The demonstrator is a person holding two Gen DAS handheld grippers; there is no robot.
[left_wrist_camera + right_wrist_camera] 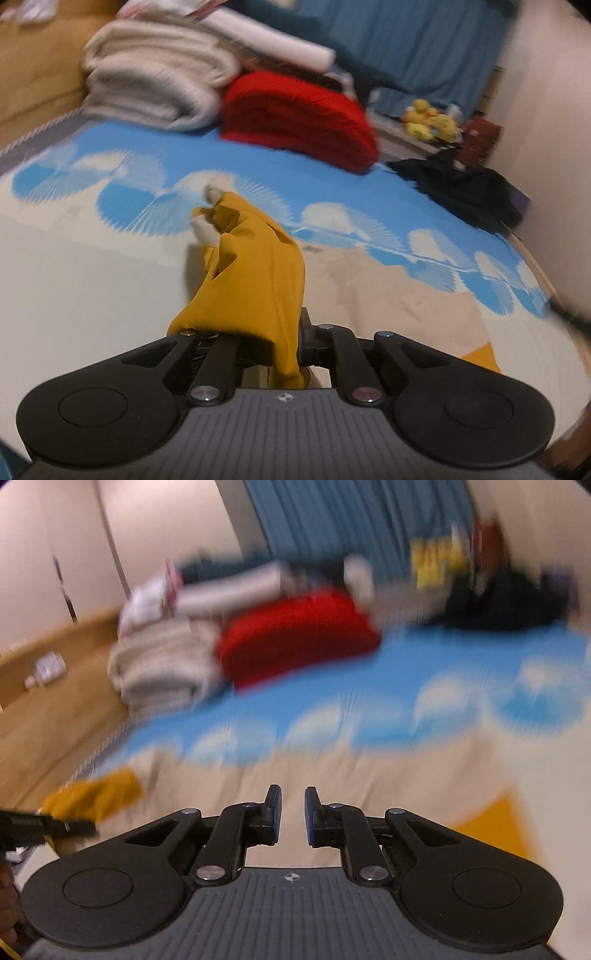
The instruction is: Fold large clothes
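Left wrist view: left gripper clamped on mustard garment, frame center.
Right gripper slightly parted, holding nothing, above bedsheet.

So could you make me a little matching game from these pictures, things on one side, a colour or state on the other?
Things:
1. folded blanket
2. left gripper
3. right gripper
4. toy ducks

Colour or state:
A. yellow
B. open, holding nothing
C. red
D. shut on the mustard garment

Pairs: 1-C, 2-D, 3-B, 4-A
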